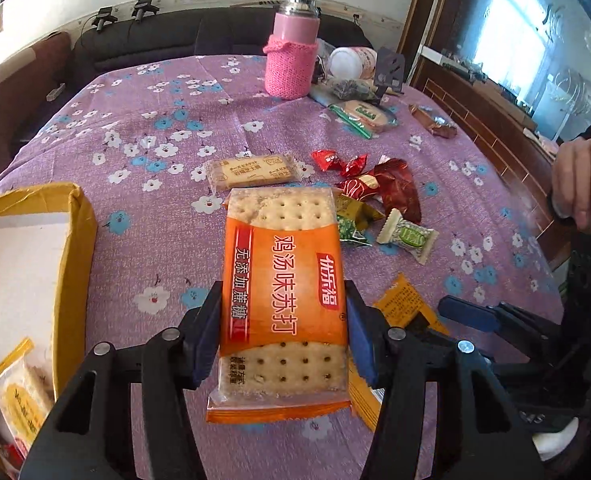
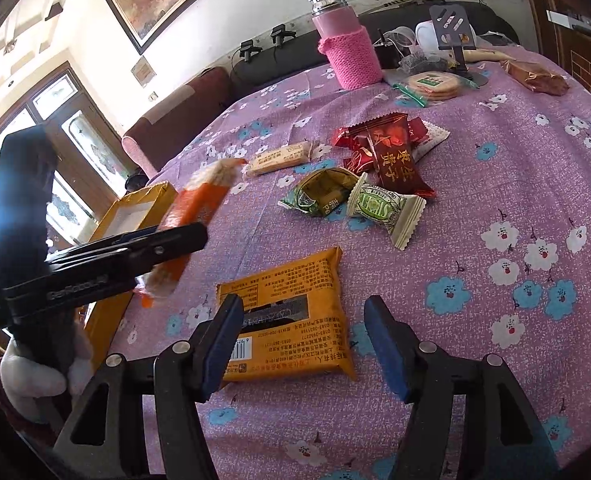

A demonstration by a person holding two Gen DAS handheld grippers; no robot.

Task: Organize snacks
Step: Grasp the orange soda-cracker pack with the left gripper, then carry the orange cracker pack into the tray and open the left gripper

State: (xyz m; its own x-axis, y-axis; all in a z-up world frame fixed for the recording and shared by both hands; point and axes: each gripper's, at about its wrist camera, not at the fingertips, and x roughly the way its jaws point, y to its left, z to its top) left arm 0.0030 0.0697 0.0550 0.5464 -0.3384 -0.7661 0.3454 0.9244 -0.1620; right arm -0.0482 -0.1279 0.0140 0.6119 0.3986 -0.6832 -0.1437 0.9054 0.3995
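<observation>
Left wrist view shows your left gripper (image 1: 281, 330) clamped on the orange cracker pack (image 1: 281, 300), lifted above the purple floral tablecloth (image 1: 155, 120). A yellow cardboard box (image 1: 75, 240) sits at the table's left edge. Your right gripper (image 2: 303, 338) hovers with jaws apart over the yellow snack packet (image 2: 291, 316). Loose candies (image 2: 379, 200) cluster mid-table; a pink knit-sleeved bottle (image 2: 349, 52) stands near the far edge, a dark sofa (image 1: 215, 36) behind it.
</observation>
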